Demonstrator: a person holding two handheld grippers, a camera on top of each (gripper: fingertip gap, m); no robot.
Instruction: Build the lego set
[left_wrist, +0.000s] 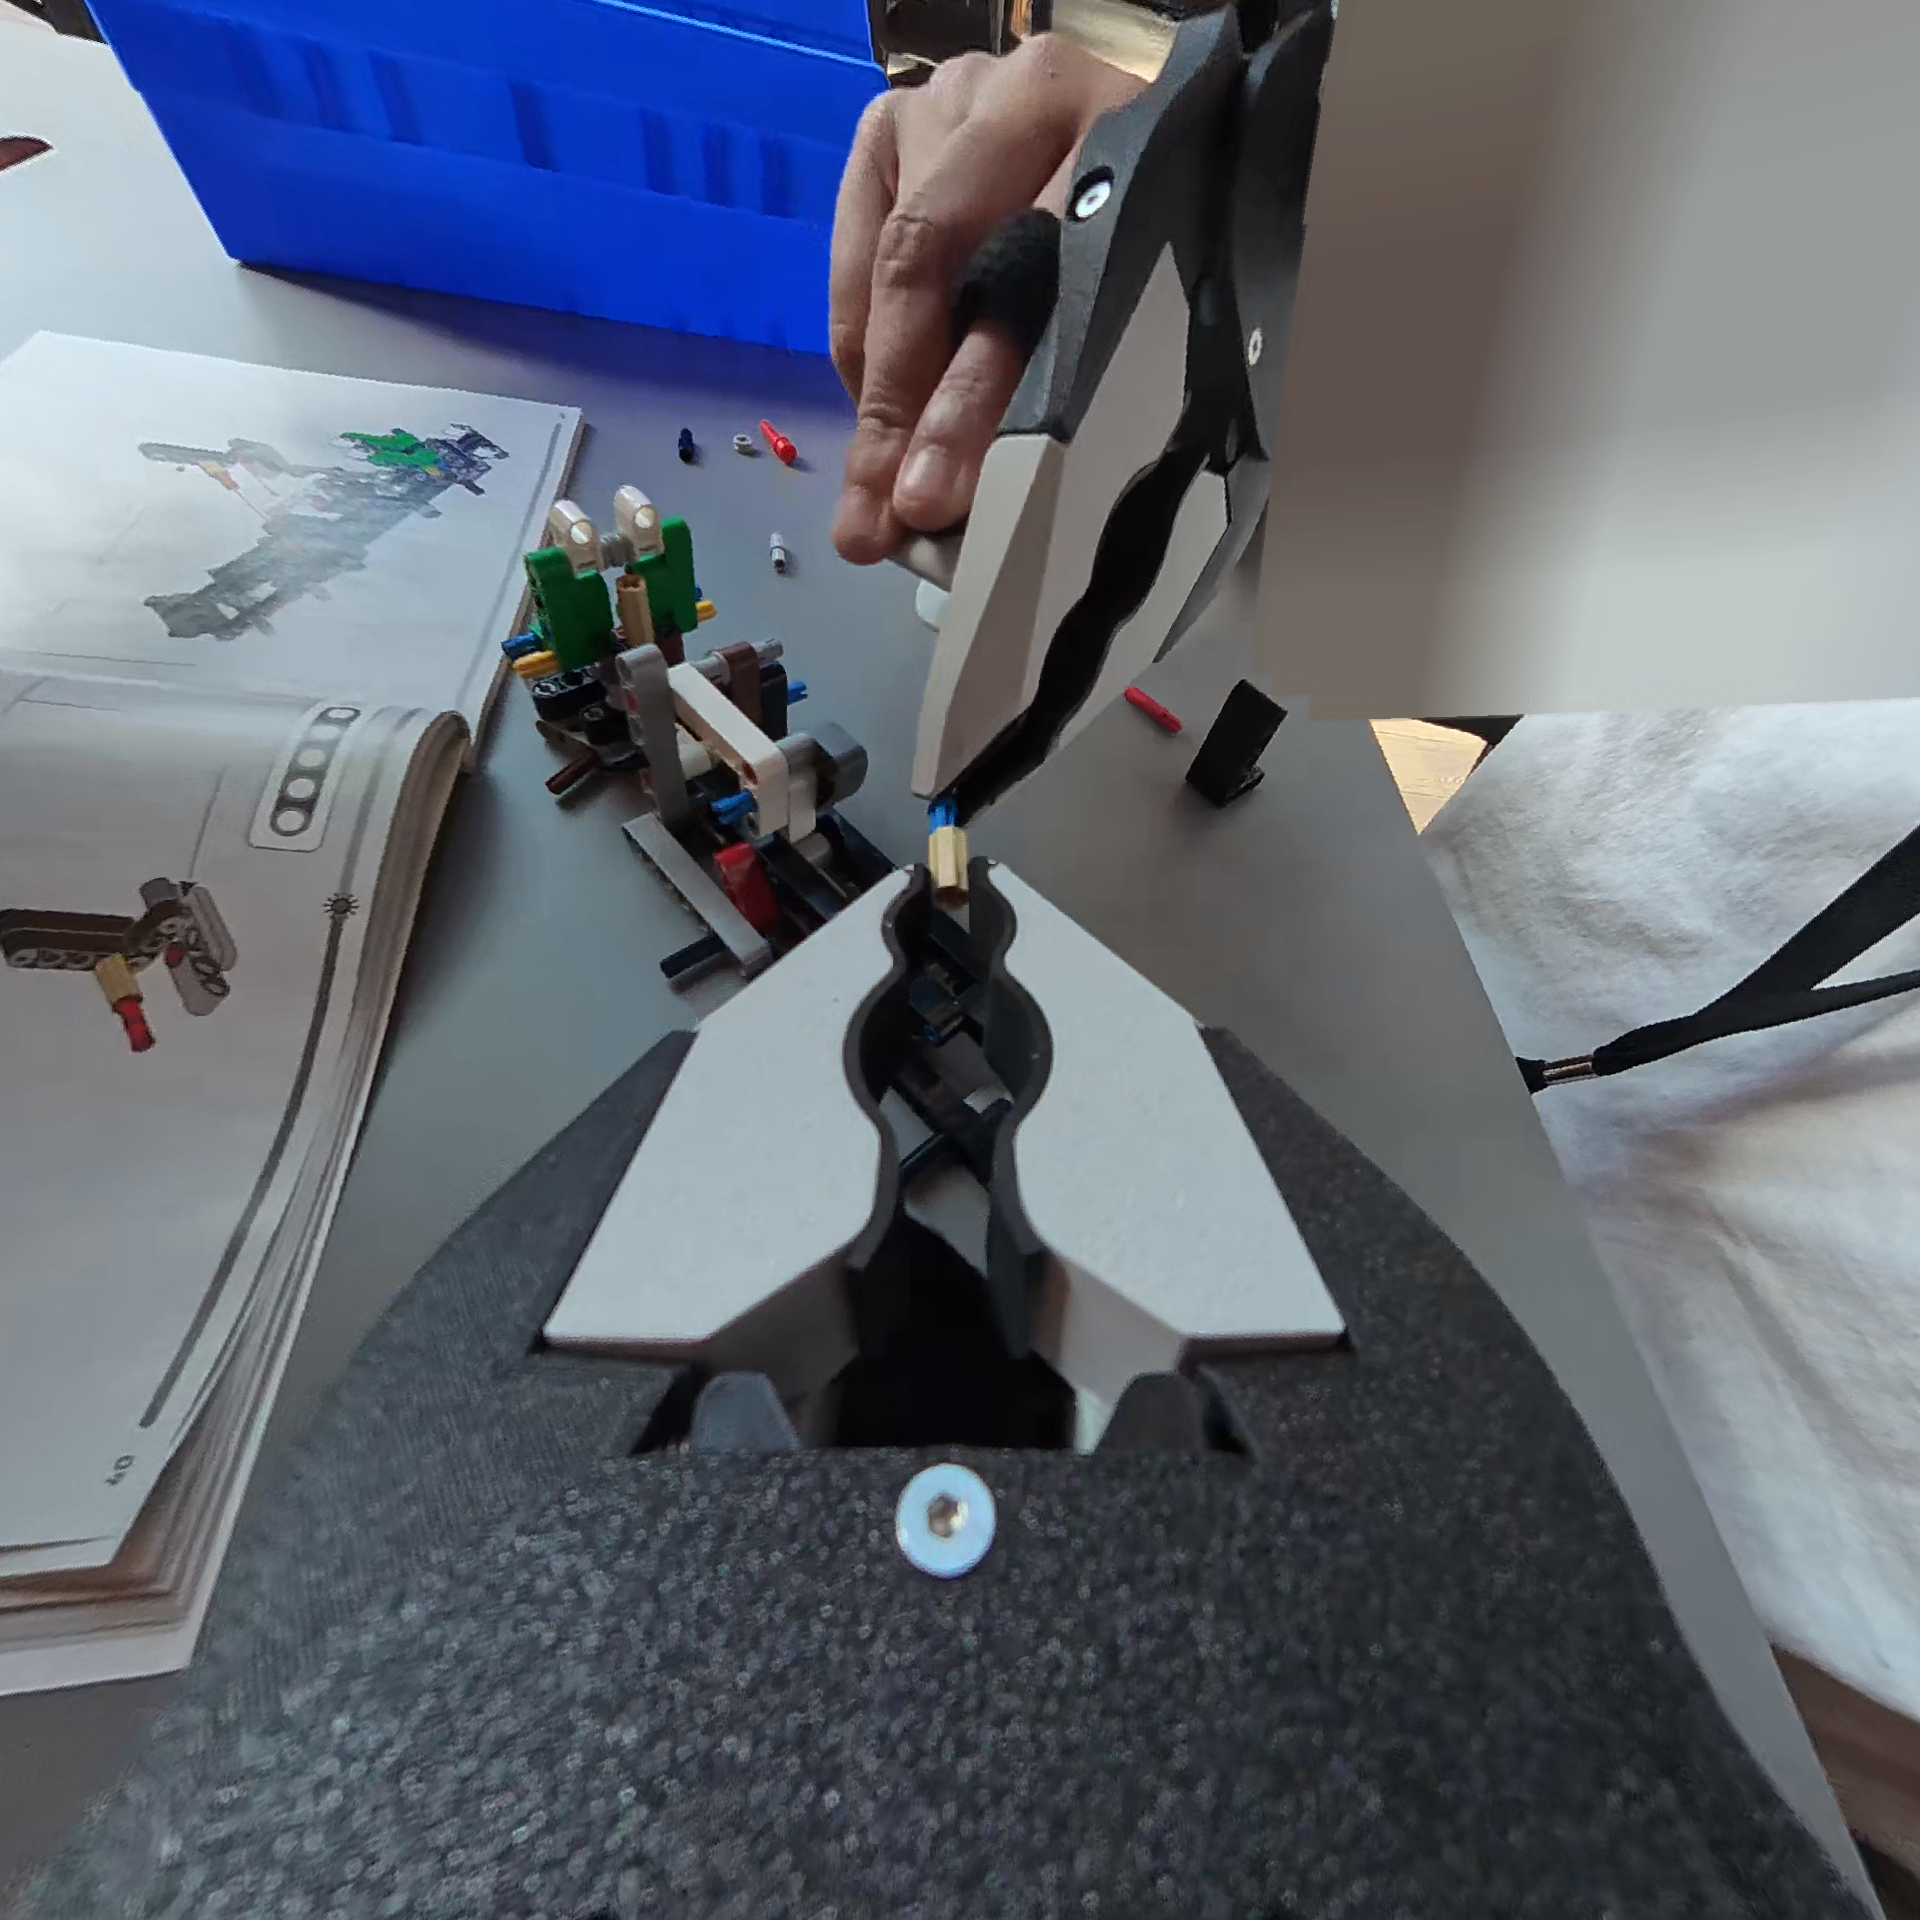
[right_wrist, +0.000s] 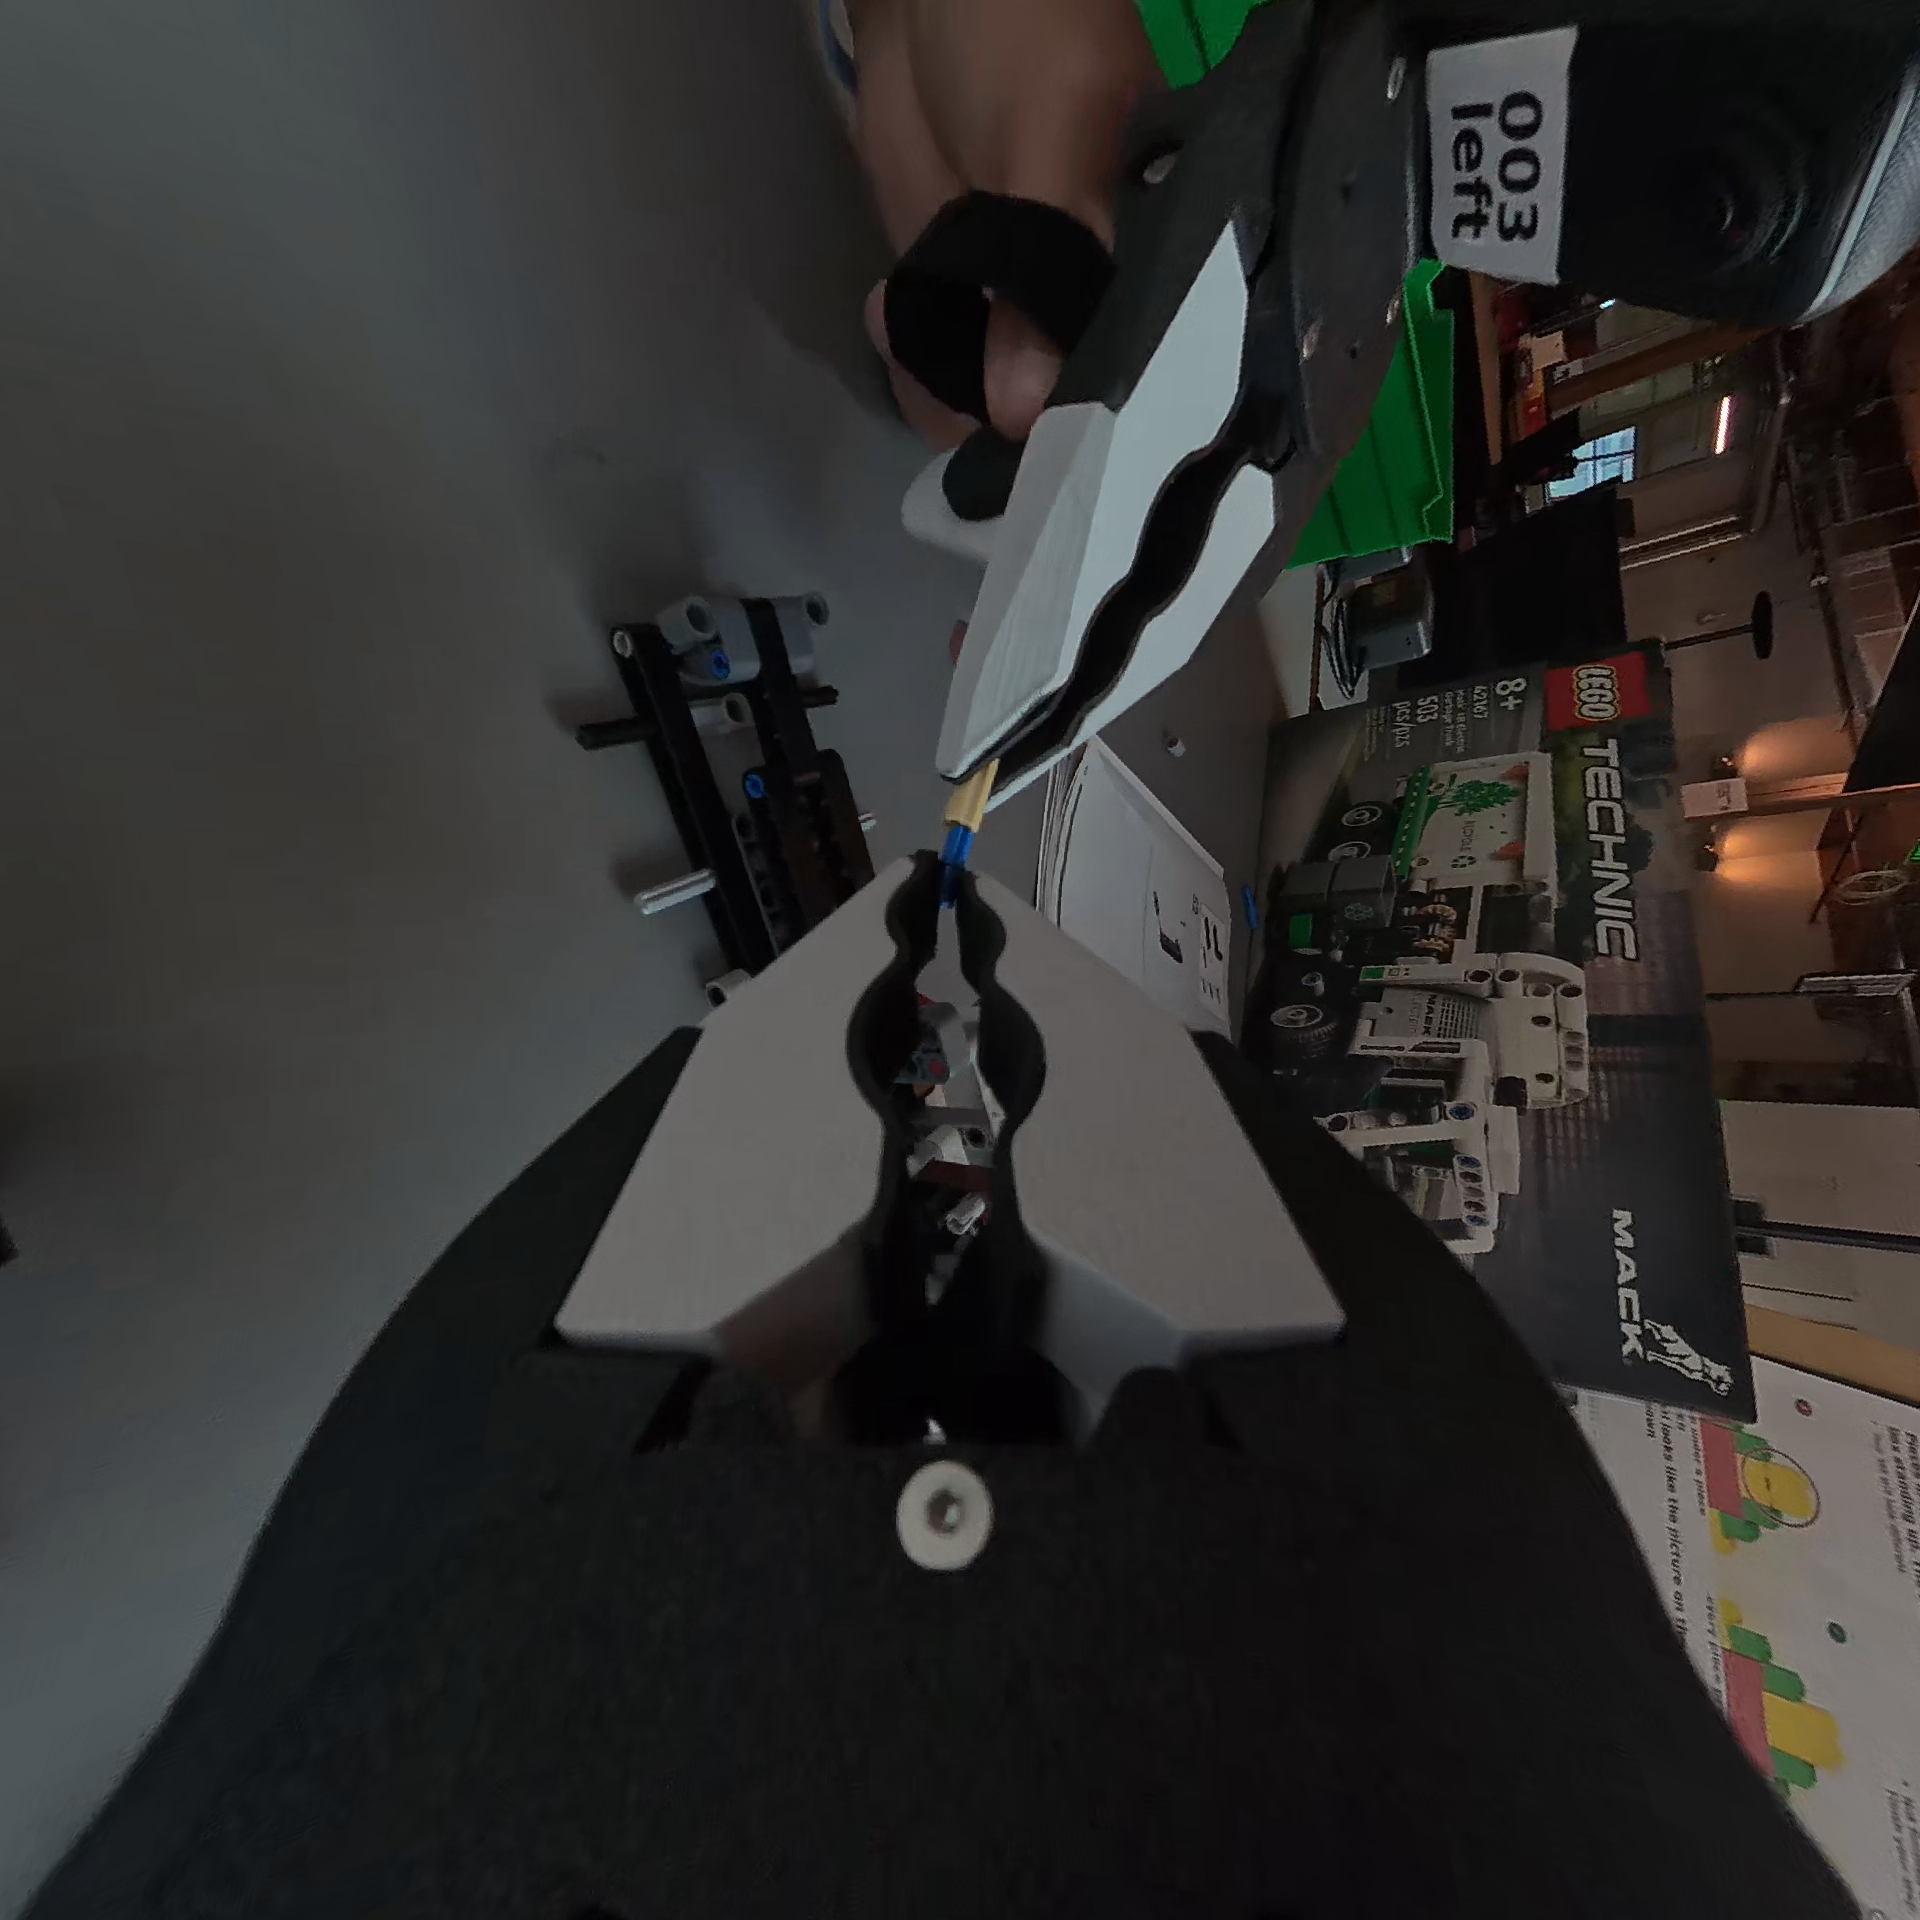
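Note:
My left gripper (left_wrist: 951, 883) is shut on a small tan connector (left_wrist: 948, 864). My right gripper (right_wrist: 943, 878) is shut on a blue pin (right_wrist: 951, 857). The two grippers meet tip to tip above the table, and the blue pin (left_wrist: 940, 816) sits end to end against the tan connector (right_wrist: 971, 805). In the left wrist view the right gripper (left_wrist: 940, 792) comes down from above, held by a hand. The partly built Lego model (left_wrist: 707, 748) lies on the grey table just left of the tips. It also shows in the right wrist view (right_wrist: 748, 769).
An open instruction booklet (left_wrist: 208, 935) lies at the left, with a blue bin (left_wrist: 499, 156) behind it. Loose red pins (left_wrist: 777, 442) (left_wrist: 1151, 712), small grey pieces and a black part (left_wrist: 1236, 743) lie around the model. The Lego box (right_wrist: 1455, 987) stands beyond. Both grippers' tips are close together, under 4 cm apart.

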